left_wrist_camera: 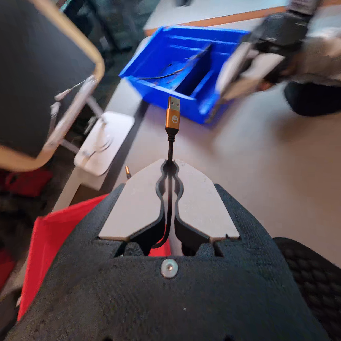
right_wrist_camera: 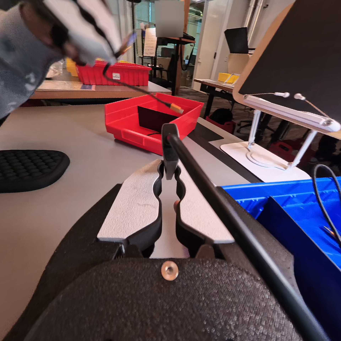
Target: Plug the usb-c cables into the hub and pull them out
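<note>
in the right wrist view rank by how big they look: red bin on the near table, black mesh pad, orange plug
1. red bin
2. black mesh pad, partly cut off at the frame edge, so its rank against the bin is unsure
3. orange plug, clearly smallest

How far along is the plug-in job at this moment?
Done: both items are picked up. In hand: the left gripper is shut on the orange-tipped cable, and the right gripper is shut on the dark hub. Left: the plug is apart from the hub, so plugging in and pulling out remain.
</note>
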Available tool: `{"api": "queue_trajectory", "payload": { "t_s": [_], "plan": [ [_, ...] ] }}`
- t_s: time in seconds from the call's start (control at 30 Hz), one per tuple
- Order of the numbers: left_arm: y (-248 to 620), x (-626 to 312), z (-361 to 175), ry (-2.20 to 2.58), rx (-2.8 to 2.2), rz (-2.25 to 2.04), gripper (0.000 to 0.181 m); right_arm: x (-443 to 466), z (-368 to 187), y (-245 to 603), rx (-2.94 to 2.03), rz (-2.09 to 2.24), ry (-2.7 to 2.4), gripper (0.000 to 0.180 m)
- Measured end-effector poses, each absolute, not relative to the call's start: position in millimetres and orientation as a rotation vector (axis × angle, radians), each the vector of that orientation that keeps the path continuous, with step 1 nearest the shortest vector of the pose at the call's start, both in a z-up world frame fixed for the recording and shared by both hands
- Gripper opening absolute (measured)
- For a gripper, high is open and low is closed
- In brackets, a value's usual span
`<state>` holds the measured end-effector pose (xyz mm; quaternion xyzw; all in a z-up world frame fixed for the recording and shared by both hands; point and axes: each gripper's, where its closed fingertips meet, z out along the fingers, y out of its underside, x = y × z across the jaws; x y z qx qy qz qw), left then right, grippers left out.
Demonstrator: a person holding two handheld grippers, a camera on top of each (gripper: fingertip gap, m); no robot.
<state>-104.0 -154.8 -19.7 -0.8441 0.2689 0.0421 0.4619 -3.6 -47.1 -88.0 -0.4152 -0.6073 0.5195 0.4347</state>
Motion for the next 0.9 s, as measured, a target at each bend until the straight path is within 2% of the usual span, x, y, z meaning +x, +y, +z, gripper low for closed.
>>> {"api": "queue_trajectory", "payload": {
  "t_s": [0.13,0.27,0.33,0.4,0.53,0.67,0.9],
  "plan": [
    [-173,-42,-110,0.903,-2.125,0.000,0.005,0,-88,-31,-1.076,1.293,-1.466,0.010],
    [-195,-14,-188,0.936,-2.243,-0.216,0.005,3,-87,-27,-1.088,1.322,-1.448,0.010],
    [-205,-8,-200,0.921,-2.265,-0.337,0.008,3,-89,-28,-1.077,1.315,-1.462,0.011],
    [-209,-4,-196,0.875,-2.270,-0.493,0.027,3,-90,-31,-1.062,1.308,-1.480,0.011],
    [-181,-17,-179,0.706,-2.191,-0.488,0.023,2,-97,-34,-1.058,1.285,-1.510,0.011],
    [-156,-31,-207,0.793,-2.268,-0.213,0.026,2,-103,-35,-1.058,1.262,-1.534,0.010],
    [-138,-26,-231,0.896,-2.297,-0.175,0.026,6,-114,-41,-1.014,1.235,-1.603,0.010]
  ]
}}
